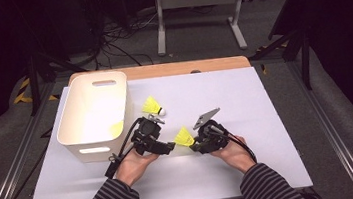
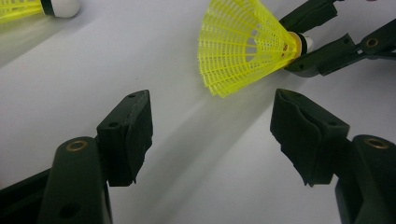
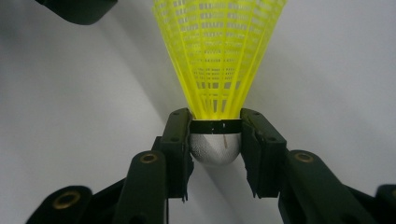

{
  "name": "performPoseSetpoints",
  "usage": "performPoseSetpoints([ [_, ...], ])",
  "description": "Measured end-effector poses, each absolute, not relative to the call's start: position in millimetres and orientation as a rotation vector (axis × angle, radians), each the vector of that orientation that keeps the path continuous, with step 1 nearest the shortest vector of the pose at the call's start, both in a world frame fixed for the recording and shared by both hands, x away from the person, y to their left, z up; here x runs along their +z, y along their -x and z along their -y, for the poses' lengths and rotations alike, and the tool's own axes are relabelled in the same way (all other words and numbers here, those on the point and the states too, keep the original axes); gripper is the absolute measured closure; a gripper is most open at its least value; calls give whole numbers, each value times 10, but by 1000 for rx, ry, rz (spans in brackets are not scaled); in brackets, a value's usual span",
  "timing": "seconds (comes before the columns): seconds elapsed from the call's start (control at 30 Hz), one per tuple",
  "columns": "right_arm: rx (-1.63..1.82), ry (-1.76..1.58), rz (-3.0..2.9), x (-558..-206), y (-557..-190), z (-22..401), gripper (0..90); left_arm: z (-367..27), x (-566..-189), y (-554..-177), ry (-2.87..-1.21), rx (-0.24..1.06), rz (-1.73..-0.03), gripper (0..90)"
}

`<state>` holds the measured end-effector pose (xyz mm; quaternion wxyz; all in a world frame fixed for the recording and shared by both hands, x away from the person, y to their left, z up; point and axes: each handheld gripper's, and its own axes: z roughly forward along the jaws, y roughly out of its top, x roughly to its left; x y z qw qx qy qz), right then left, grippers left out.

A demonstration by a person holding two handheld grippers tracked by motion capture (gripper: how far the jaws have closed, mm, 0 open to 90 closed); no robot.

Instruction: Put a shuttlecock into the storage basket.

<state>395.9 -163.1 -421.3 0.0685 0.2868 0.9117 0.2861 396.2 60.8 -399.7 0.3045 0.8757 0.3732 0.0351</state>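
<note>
White tabletop (image 1: pixel 247 121), dim room behind. Right gripper (image 3: pixel 215 140) pinching shuttlecock (image 3: pixel 217 60) by its cork; left gripper (image 2: pixel 212 135) spread, skirt just ahead. Handover stage, probably; next: closing on skirt. Beyond: second shuttlecock (image 1: pixel 153 105), white bin (image 1: pixel 69 123).

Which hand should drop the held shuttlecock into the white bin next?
Probably left: the left gripper, open, is beside the white plastic bin; the right gripper would hand over its yellow plastic shuttlecock.
</note>
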Motion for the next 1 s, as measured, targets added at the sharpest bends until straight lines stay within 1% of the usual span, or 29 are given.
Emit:
performPoseSetpoints([
  [0.23, 867, -835, -2767, -4228, -3935, 1563, 644, -582, -4006, -3957, -2325, 89, -979, 309],
  [0.5, 864, -812, -2777, -4228, -3914, 1528, 645, -553, -4014, -3939, -2331, 81, -962, 345],
  [0.7, 865, -808, -2780, -4224, -3914, 1516, 644, -552, -4016, -3943, -2331, 56, -950, 400],
  [1.0, 866, -785, -2789, -4205, -3913, 1461, 644, -548, -4019, -3939, -2336, 28, -922, 512],
])
